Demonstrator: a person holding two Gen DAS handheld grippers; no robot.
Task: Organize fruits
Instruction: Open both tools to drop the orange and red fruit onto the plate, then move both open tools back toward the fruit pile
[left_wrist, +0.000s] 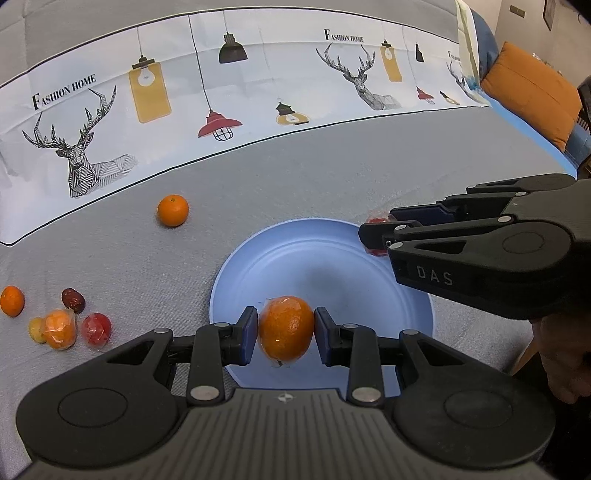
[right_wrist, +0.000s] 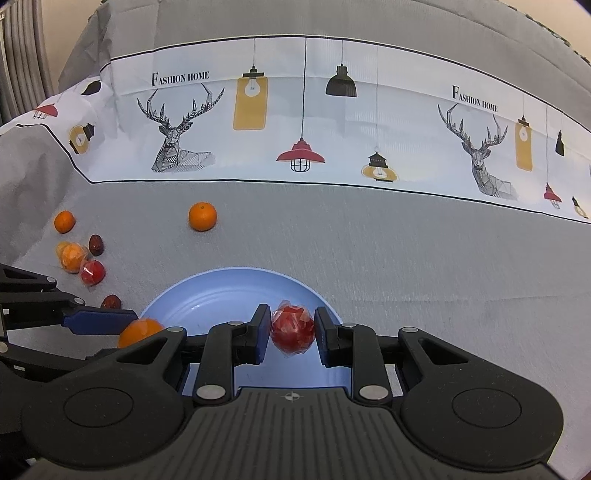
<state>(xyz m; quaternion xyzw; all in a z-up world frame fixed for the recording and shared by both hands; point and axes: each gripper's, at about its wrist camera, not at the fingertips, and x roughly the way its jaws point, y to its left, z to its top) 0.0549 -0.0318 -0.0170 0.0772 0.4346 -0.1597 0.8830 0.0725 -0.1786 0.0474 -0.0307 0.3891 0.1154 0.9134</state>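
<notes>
While your left gripper (left_wrist: 285, 329) clamps a wrapped orange (left_wrist: 286, 328) over the blue plate's (left_wrist: 369, 295) near rim and your right gripper (right_wrist: 291, 330) pinches a wrapped red fruit (right_wrist: 293, 329) above it, nothing lies on the plate yet. Left to gather: a bare orange (left_wrist: 173, 210) at ten o'clock and a cluster (left_wrist: 61, 321) at nine. The plate's middle is free; the two grippers sit close, so release one at a time.

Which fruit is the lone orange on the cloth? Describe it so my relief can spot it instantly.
Start at the blue plate on the grey cloth. Look past its far left rim, toward the deer print: the lone orange sits there. Unlike the fruit cluster farther left, it is unwrapped and touches nothing.
</notes>
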